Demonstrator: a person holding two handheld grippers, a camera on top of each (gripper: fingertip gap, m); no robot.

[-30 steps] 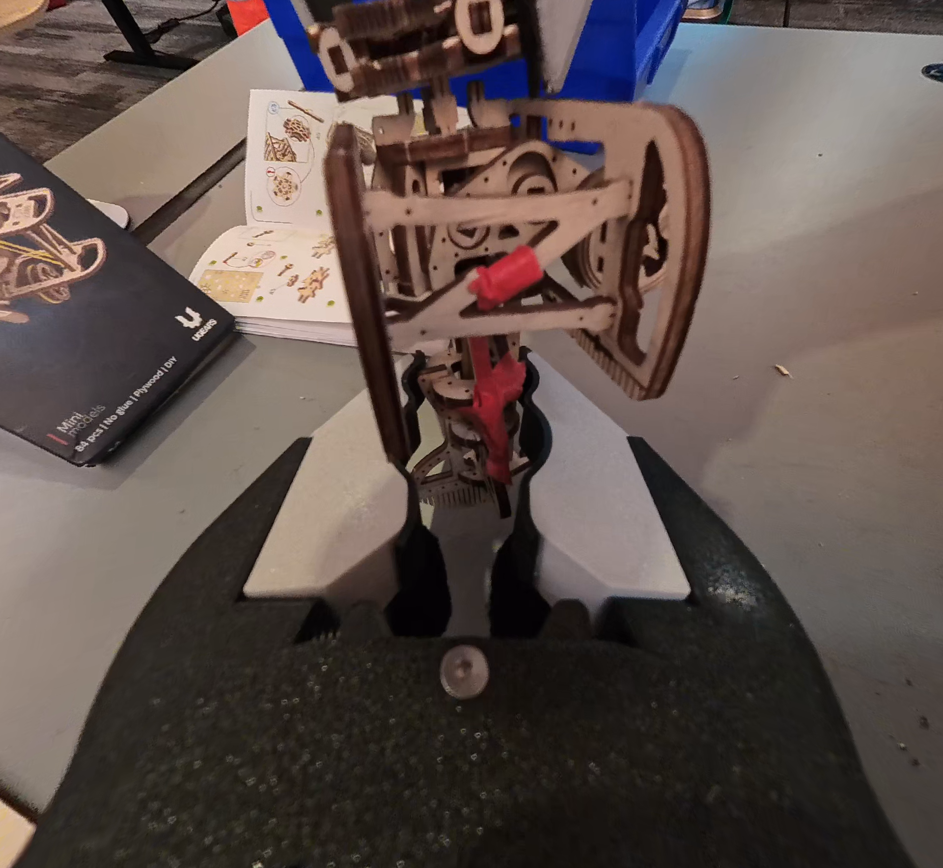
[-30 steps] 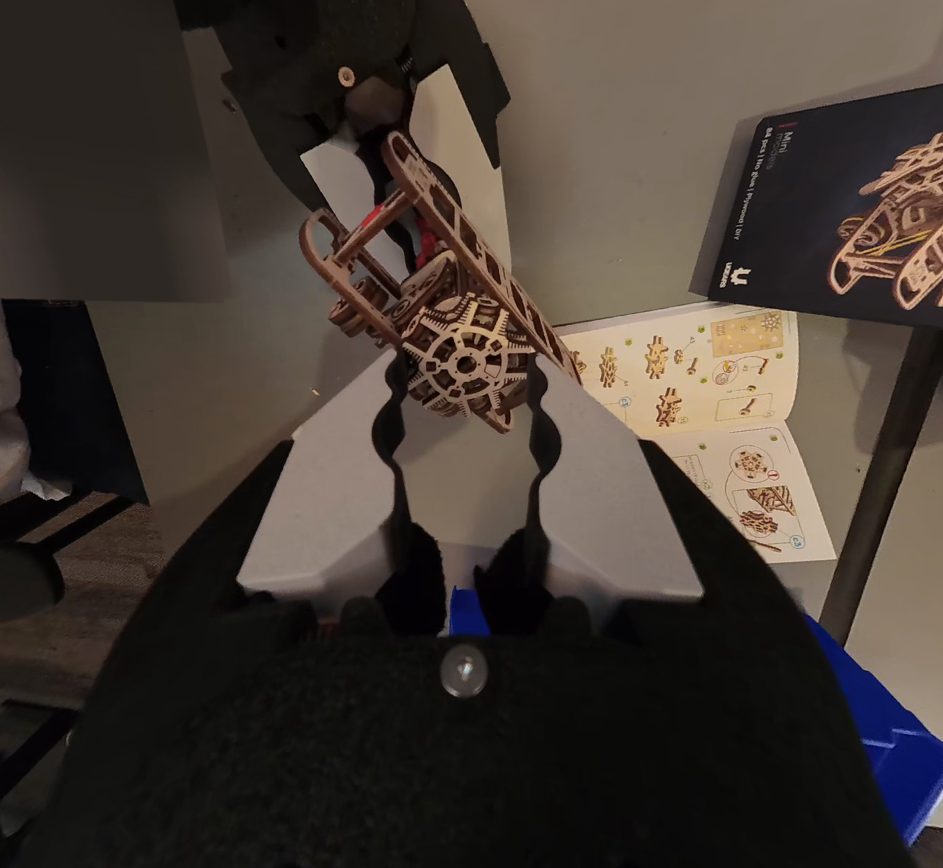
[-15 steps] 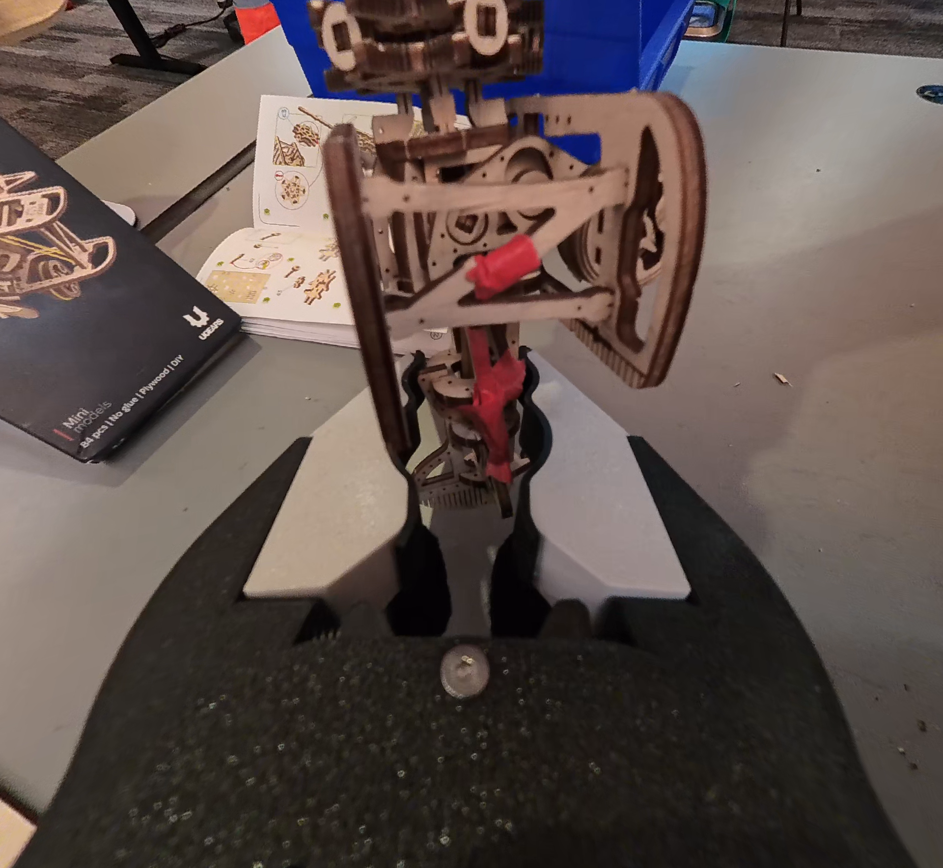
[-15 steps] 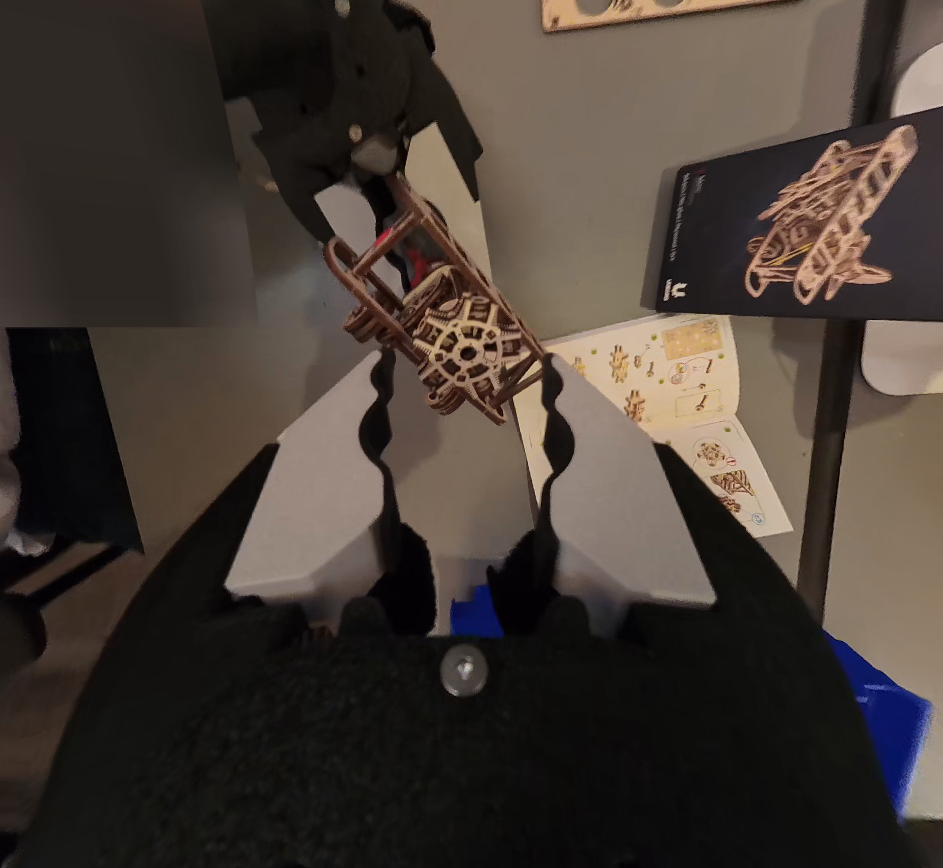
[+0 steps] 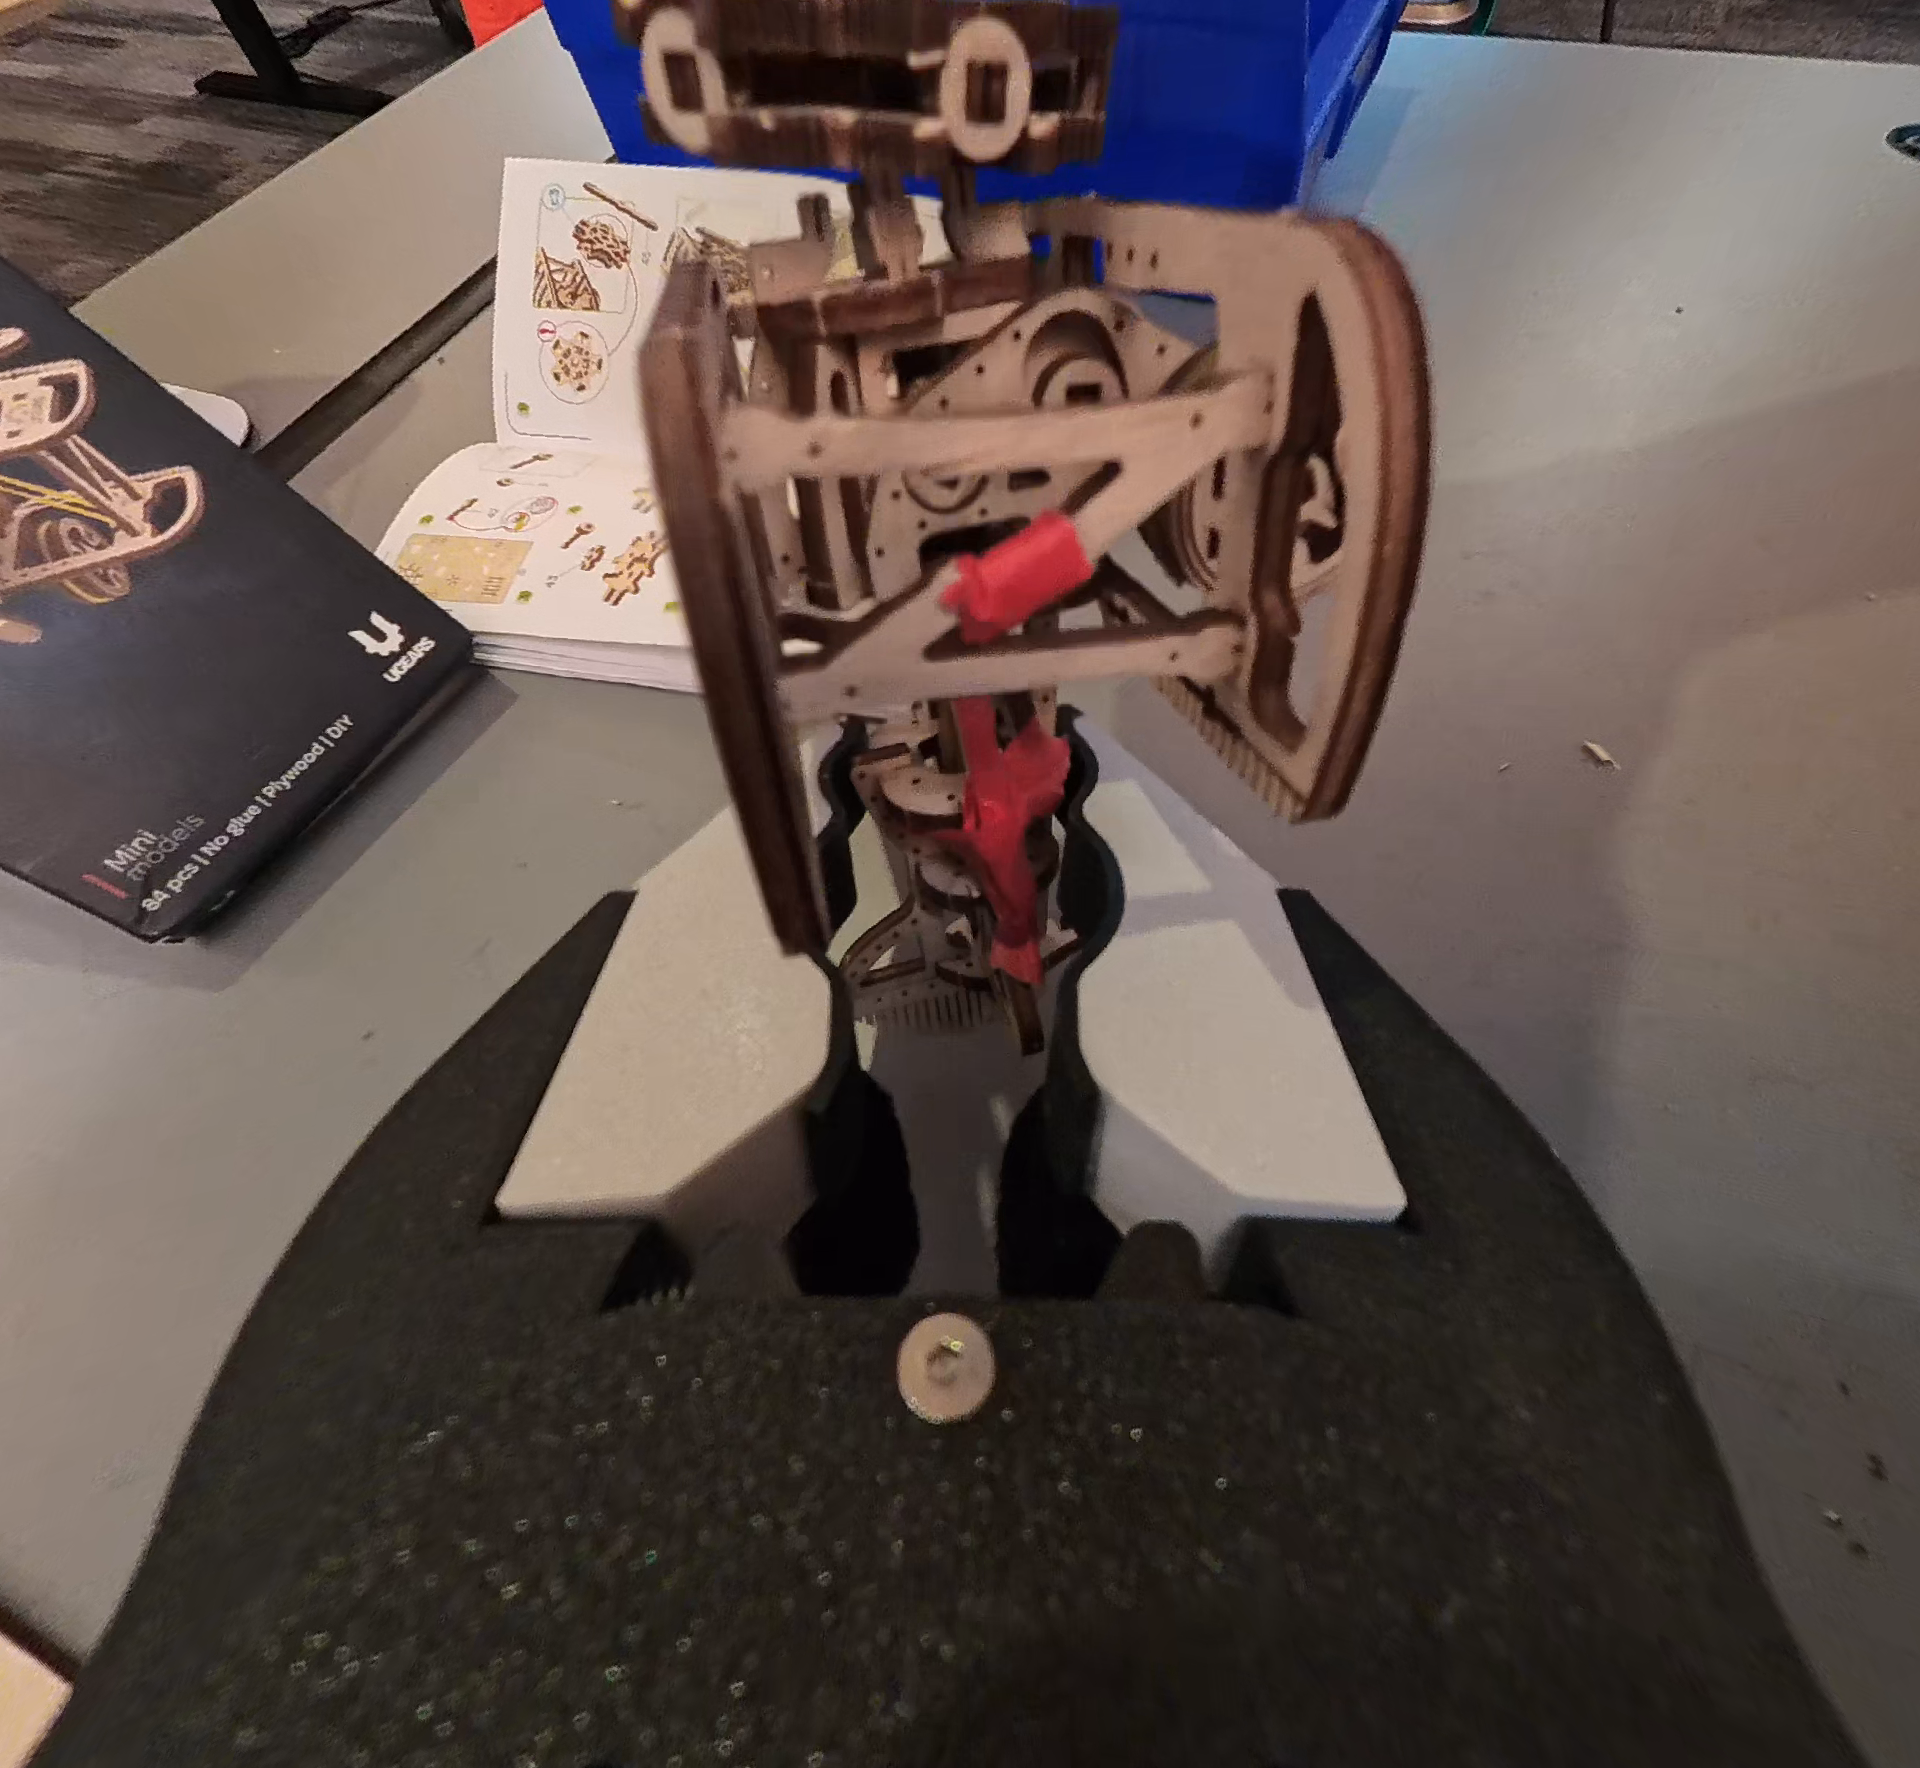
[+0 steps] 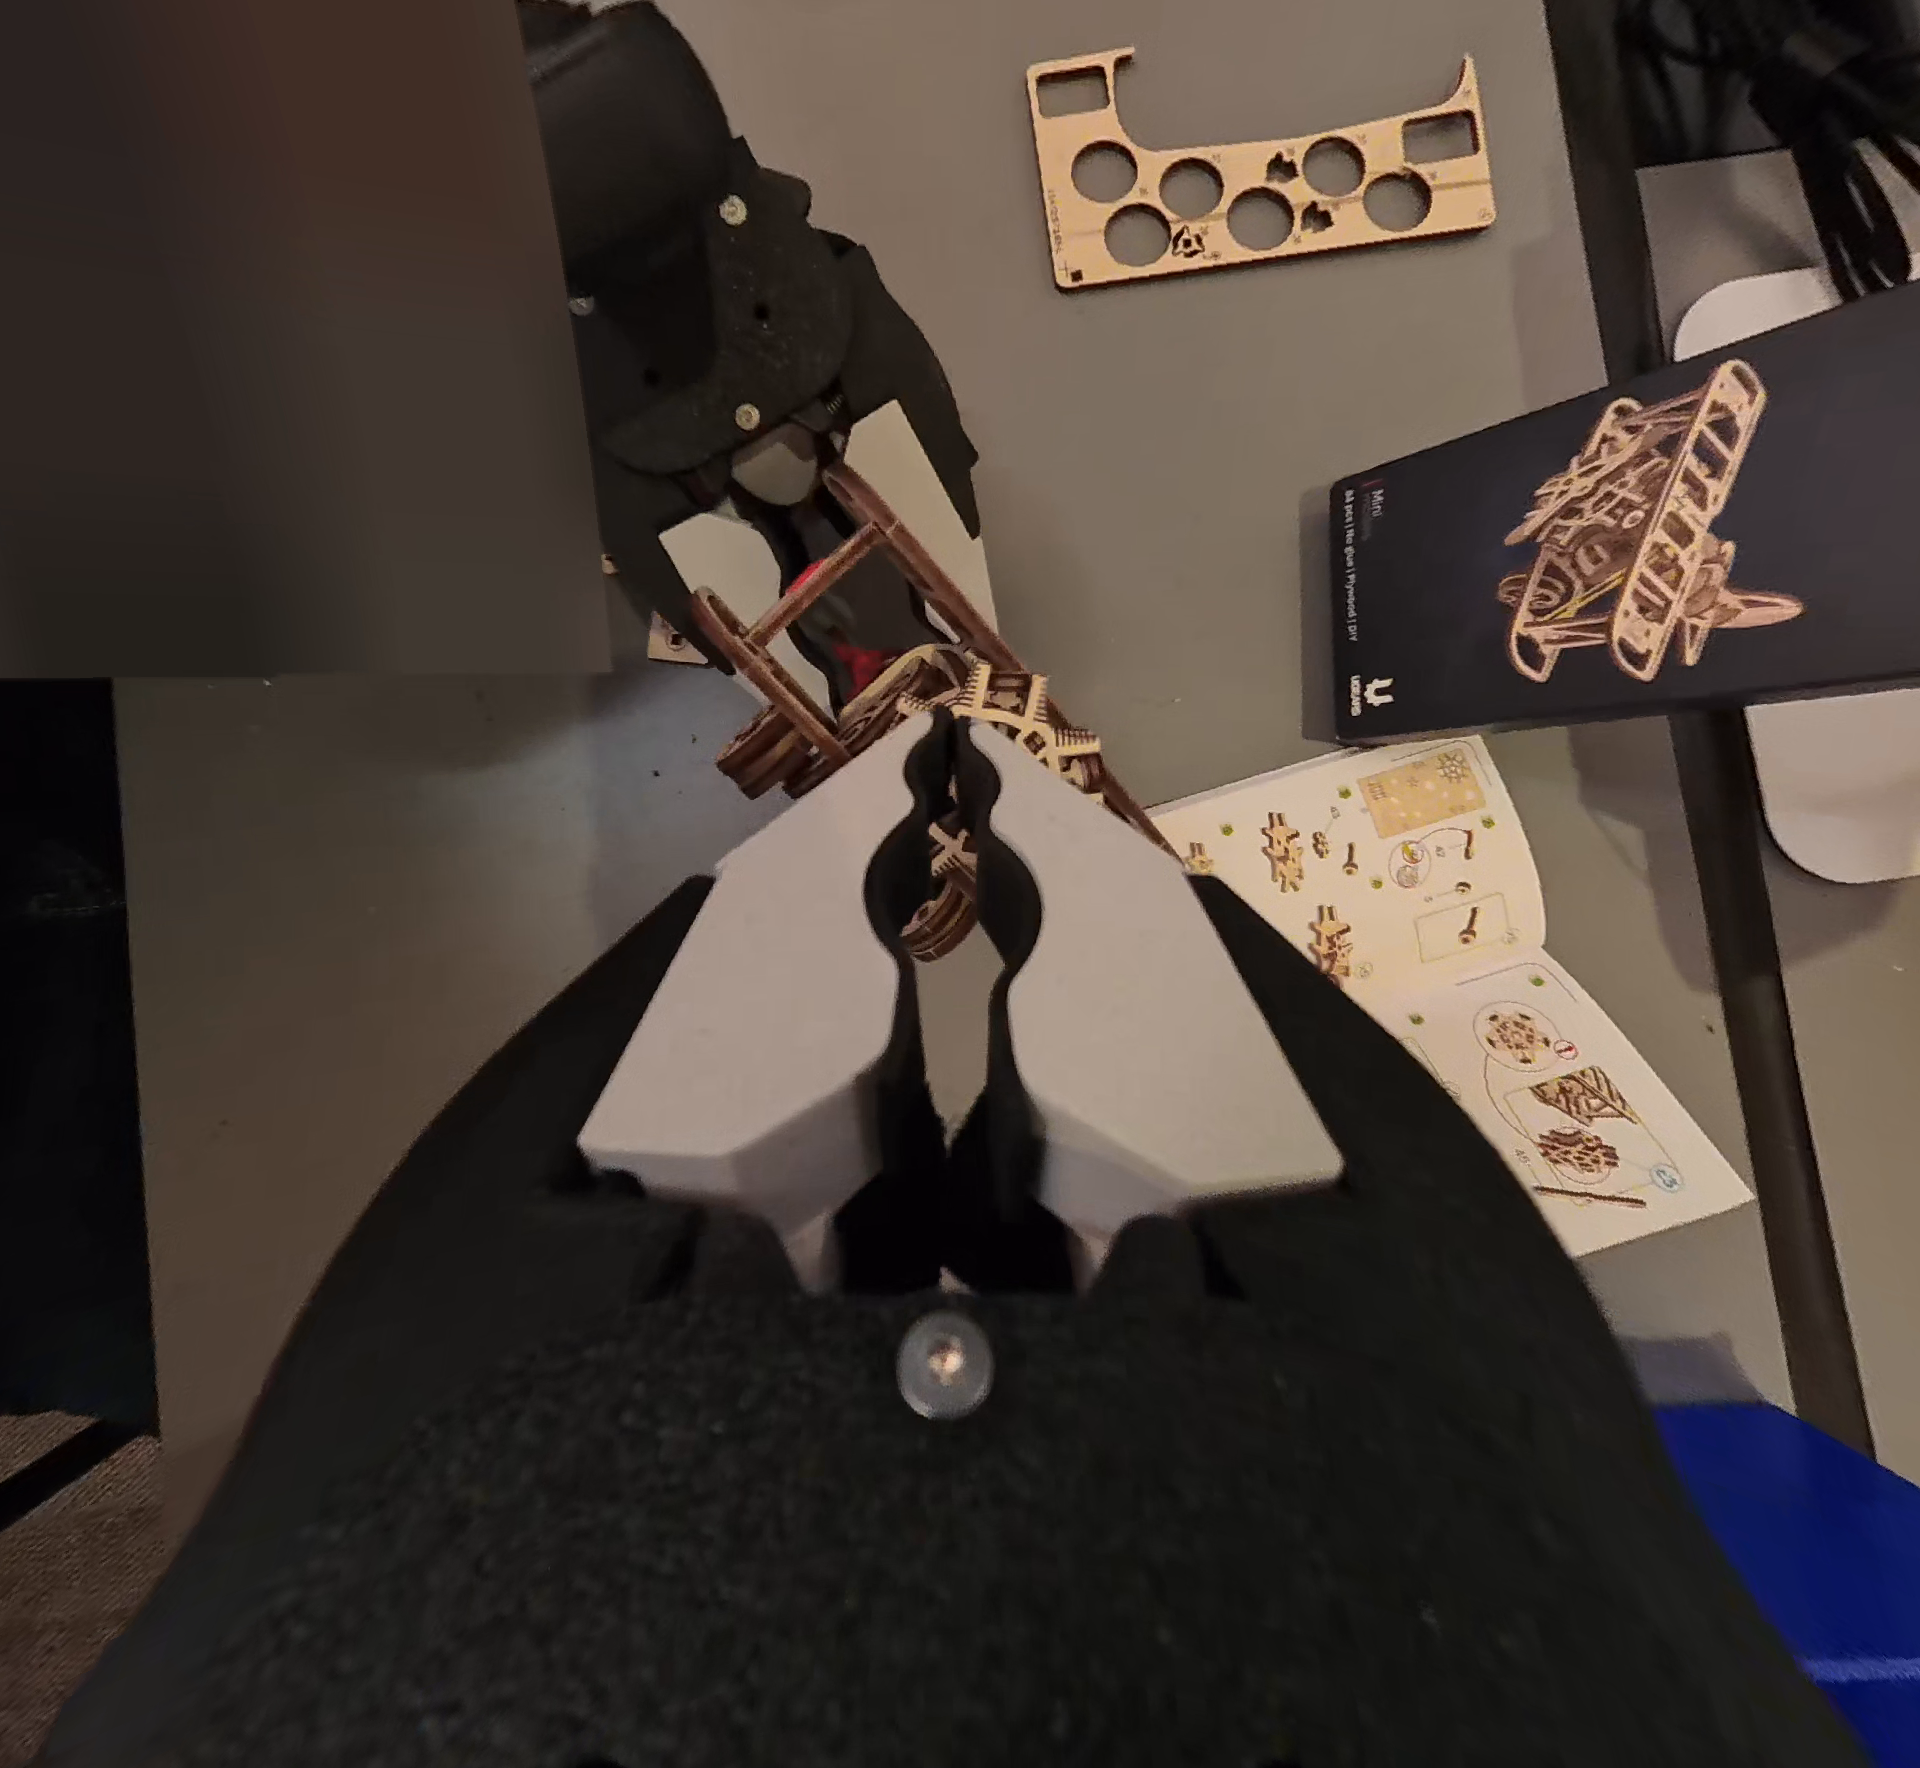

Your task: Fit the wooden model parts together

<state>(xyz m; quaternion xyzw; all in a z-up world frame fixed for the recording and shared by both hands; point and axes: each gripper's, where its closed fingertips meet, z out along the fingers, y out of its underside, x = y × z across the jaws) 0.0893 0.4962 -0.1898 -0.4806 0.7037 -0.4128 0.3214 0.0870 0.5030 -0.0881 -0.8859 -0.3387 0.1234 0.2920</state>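
Left wrist view shows our left gripper [image 5: 961, 877] squeezing the tail end of the model [image 5: 997, 492], so the plane stands up in the air above the table [image 5: 1621, 575] and we can reach its nose. Our right gripper [image 6: 954, 731] comes from above with its fingers closed tight on the round nose piece [image 6: 1029, 731] (likely to press or turn it into place). The booklet [image 6: 1455, 970] lies open near the box [image 6: 1621, 534], so we can check the steps.
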